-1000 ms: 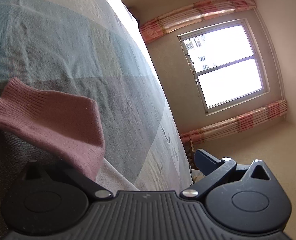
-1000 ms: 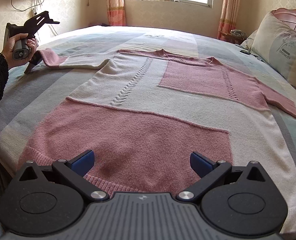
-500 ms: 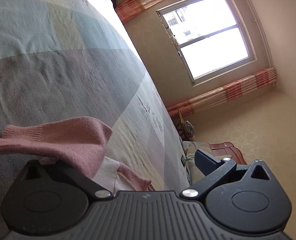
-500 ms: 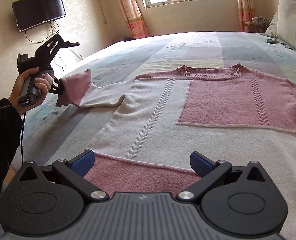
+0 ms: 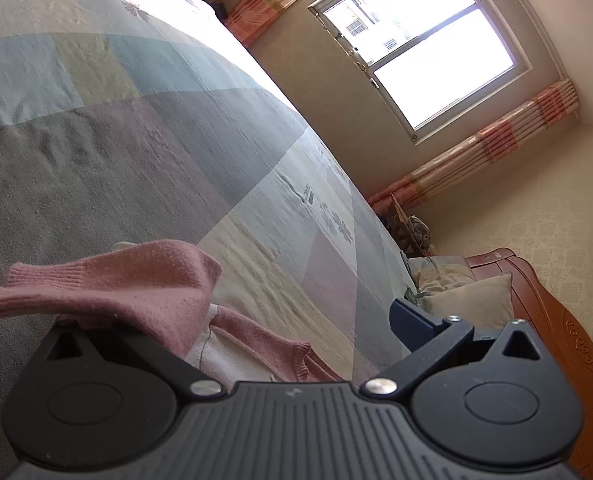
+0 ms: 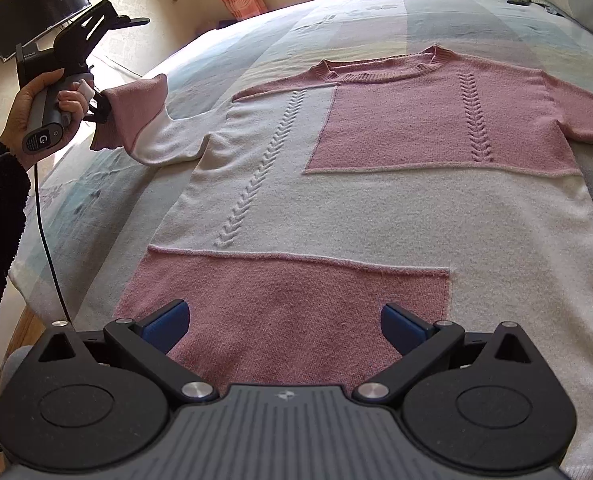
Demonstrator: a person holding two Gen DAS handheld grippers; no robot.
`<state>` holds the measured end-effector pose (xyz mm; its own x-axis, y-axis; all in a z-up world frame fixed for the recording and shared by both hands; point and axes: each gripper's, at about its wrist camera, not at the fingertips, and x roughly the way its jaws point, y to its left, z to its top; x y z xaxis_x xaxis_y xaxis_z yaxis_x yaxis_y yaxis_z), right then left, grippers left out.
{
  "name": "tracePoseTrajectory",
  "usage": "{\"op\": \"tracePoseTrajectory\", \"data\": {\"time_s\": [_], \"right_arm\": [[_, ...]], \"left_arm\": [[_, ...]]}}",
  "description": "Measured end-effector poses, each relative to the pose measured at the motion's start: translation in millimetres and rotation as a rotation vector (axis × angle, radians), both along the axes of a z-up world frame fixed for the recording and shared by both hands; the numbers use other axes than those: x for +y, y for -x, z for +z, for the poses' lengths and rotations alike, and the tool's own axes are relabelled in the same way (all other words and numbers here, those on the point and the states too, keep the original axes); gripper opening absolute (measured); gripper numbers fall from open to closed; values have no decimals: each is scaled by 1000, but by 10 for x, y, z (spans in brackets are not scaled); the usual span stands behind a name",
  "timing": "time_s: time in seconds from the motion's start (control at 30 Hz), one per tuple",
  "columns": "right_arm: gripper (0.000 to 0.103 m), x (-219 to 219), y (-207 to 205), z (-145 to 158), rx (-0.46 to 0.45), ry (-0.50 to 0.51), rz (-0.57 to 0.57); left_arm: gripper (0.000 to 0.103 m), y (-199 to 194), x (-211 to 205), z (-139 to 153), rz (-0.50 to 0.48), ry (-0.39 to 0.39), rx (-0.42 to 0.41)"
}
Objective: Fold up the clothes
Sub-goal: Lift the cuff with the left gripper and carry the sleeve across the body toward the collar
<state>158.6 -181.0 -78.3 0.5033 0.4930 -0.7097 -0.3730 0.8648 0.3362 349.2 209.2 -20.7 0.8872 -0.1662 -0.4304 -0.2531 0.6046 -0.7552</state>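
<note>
Left wrist view: the pink cuff [image 5: 108, 280] drapes across the near-side finger of the left gripper [image 5: 280, 328], lifted off the bedspread [image 5: 144, 128]. Only the far finger [image 5: 412, 322] shows; the other is buried under the knit, so whether the jaws pinch the cloth cannot be told from here. Below the cuff the white sleeve and a pink edge of the sweater [image 5: 256, 340] trail down toward the gripper body. A window [image 5: 416, 48], a pillow [image 5: 468, 300] and a wooden headboard [image 5: 556, 320] fill the far side.

Right wrist view: the sweater [image 6: 376, 184] lies flat and face up on the bed [image 6: 256, 32], neckline away from the camera, hem nearest, its long axis running straight ahead of the right gripper [image 6: 284, 324]. That gripper hovers spread wide and empty over the pink hem panel. At far left the person's hand [image 6: 40, 108] holds the left gripper [image 6: 100, 108], whose tip meets the raised cuff [image 6: 136, 116]; the sleeve [image 6: 164, 144] rises from the bed and bends at the shoulder seam. It appears to be grasping the cuff.

The coming fold likely turns on this: the sleeve must travel rightward, across the sweater's body, and the left gripper is the one at it, while the right is nearer the hem.
</note>
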Motion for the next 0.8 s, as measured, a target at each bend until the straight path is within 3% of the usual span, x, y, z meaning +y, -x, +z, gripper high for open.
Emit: {"op": "tracePoseTrajectory", "data": {"time_s": [0.17,0.3,0.4,0.47,0.57,0.8], "right_arm": [[103,-130,-97,183,40,47,-13],[103,-100,-305,274,-20,113,-36],[103,-222,-372,25,46,65,-71],[103,-234,-444,-185,128,93,-43],[103,-173,-493,-280,169,146,-39],[103,-22,-298,-58,106,263,74]], "left_arm": [[102,-144,-188,52,3,2,6],[102,-233,-315,84,3,2,14],[102,-294,-431,151,-9,-19,33],[102,-321,-499,218,-6,-37,31],[102,-359,-573,280,-6,-26,26],[102,-425,-793,384,-21,-49,31]]}}
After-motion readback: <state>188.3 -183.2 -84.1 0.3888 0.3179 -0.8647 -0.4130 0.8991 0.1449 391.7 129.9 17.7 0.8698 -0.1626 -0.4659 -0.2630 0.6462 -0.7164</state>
